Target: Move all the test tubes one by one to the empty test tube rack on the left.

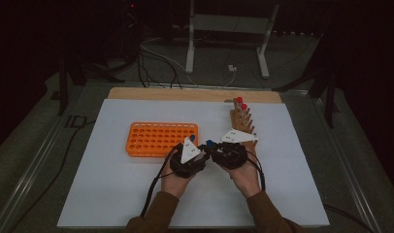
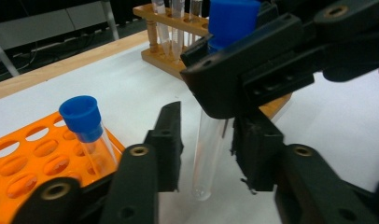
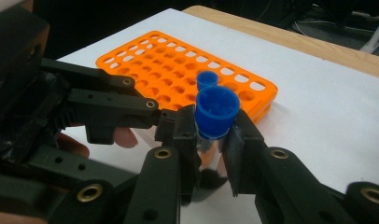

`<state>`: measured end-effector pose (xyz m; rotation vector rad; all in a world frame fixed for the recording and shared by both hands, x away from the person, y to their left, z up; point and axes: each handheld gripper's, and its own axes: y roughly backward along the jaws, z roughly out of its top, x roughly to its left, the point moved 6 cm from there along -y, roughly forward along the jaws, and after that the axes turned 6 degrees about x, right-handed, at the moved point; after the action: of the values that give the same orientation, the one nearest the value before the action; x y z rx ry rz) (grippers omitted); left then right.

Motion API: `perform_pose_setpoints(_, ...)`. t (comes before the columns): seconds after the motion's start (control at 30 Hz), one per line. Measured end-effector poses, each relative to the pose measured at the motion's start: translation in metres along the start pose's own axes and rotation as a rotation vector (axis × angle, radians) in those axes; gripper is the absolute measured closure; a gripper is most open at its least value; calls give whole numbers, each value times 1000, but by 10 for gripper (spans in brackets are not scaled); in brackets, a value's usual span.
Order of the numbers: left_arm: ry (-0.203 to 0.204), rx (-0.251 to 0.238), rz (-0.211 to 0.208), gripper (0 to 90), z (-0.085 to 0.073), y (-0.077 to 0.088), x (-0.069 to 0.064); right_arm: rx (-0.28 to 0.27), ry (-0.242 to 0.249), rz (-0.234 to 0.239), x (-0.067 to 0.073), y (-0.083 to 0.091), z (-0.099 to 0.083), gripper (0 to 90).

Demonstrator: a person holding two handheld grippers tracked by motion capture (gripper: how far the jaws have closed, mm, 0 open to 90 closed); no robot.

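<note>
**Tube held between two grippers**

Right gripper is clamped on the blue-capped tube just under the cap. Left gripper straddles the lower glass, jaws not quite touching, so open. Orange rack sits close on the left; bare white mat elsewhere.

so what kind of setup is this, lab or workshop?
Likely a lab-style test bench: an orange tube rack and a wooden tube rack stand on a white table sheet, with blue-capped test tubes and loose cables behind.
</note>
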<state>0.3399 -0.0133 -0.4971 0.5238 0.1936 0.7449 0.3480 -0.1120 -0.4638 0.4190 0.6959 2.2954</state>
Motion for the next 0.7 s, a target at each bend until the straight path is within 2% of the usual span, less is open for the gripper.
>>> perform_pose_setpoints(0.17, -15, 1, -16, 760, -1, 1, -2, 0, -3, 5, 0, 0, 0, 767)
perform_pose_setpoints(0.33, -12, 4, -27, 767, -1, 1, -2, -5, -4, 8, 0, 0, -1, 750)
perform_pose_setpoints(0.4, -9, 8, -25, 768, -1, 1, -1, -20, -9, 10, -3, 2, 0, 671)
perform_pose_setpoints(0.43, -8, 10, -25, 768, -2, 1, 0, -20, -9, 10, -3, 2, 0, 671)
perform_pose_setpoints(0.5, -7, 11, -22, 769, -2, 2, 2, -33, -13, 13, -5, 6, -1, 580)
perform_pose_setpoints(0.57, -4, 14, -18, 769, -3, 3, 3, -38, -13, 15, -6, 7, -1, 554)
perform_pose_setpoints(0.6, -1, 15, -17, 770, -3, 4, 4, -46, -17, 19, -9, 9, -2, 494)
perform_pose_setpoints(0.63, 0, 16, -15, 770, -4, 4, 5, -46, -17, 19, -9, 9, -2, 494)
perform_pose_setpoints(0.7, 6, 16, -12, 770, -5, 6, 7, -47, -26, 16, -14, 12, -3, 382)
